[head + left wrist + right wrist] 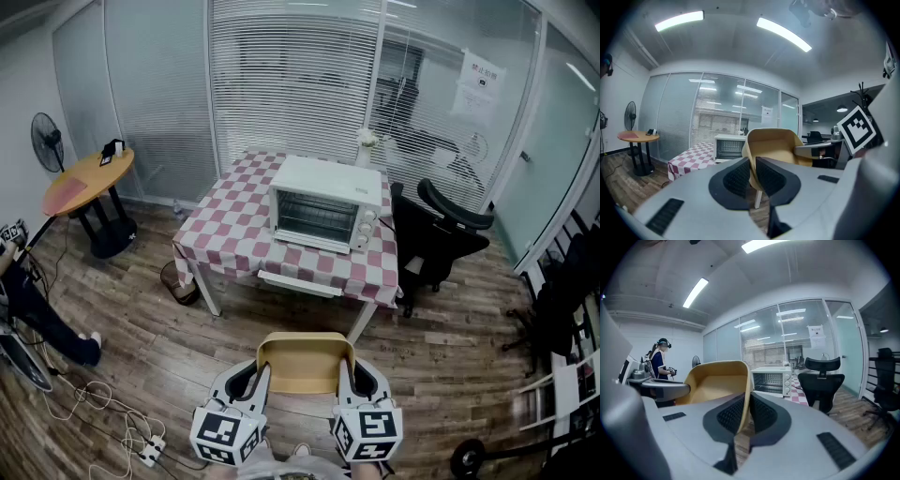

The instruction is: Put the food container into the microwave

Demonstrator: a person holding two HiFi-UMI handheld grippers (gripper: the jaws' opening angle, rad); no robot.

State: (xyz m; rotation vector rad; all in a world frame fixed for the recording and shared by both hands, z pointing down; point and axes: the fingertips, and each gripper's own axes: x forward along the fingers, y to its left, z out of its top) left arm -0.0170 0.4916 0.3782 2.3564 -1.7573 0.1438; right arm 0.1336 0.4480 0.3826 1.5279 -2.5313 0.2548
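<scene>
I hold a tan, empty food container (pixel 305 361) in the air between both grippers, low in the head view. My left gripper (pixel 259 380) is shut on its left wall (pixel 749 164), and my right gripper (pixel 346 378) is shut on its right wall (pixel 746 401). The white microwave (pixel 324 203) stands on a red-and-white checked table (pixel 230 232) ahead, its glass door closed and knobs on its right. It also shows small in the left gripper view as the microwave (pixel 729 146) and in the right gripper view as the microwave (pixel 771 381).
A black office chair (pixel 433 234) stands right of the table. A round wooden side table (pixel 86 180) and a fan (pixel 47 141) are at the far left, cables and a power strip (pixel 150 452) lie on the wood floor, and a person (pixel 658 363) stands to the left. Glass walls behind.
</scene>
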